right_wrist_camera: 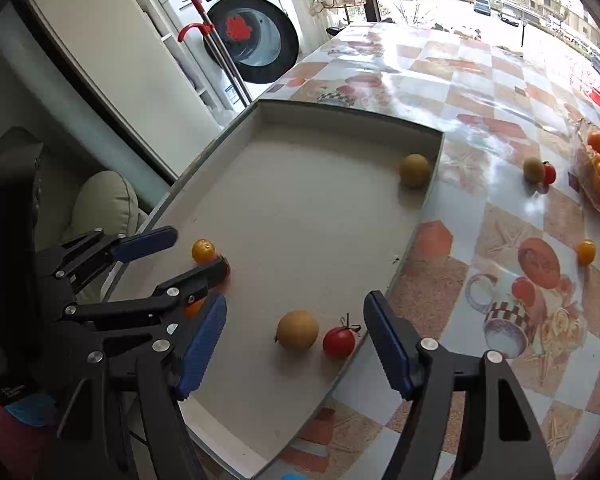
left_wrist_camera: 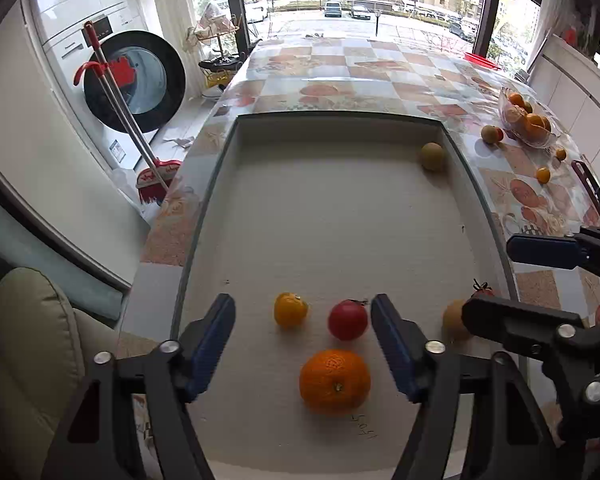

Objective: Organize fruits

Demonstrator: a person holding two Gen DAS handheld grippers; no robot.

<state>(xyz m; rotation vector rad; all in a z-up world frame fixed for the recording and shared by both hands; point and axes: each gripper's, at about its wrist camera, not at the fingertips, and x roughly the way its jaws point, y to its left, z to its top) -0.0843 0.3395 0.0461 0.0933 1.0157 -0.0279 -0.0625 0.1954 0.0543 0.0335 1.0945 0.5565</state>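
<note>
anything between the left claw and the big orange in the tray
Nothing visible. The big orange lies on the bare tray floor inside the open left claw. The red tomato and yellow fruit sit beyond it.

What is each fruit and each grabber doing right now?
left gripper: open, empty
right gripper: open, empty
big orange: lying in tray
red tomato: lying in tray
yellow tomato: lying in tray
tray: flat on table
glass bowl: holding oranges
</note>
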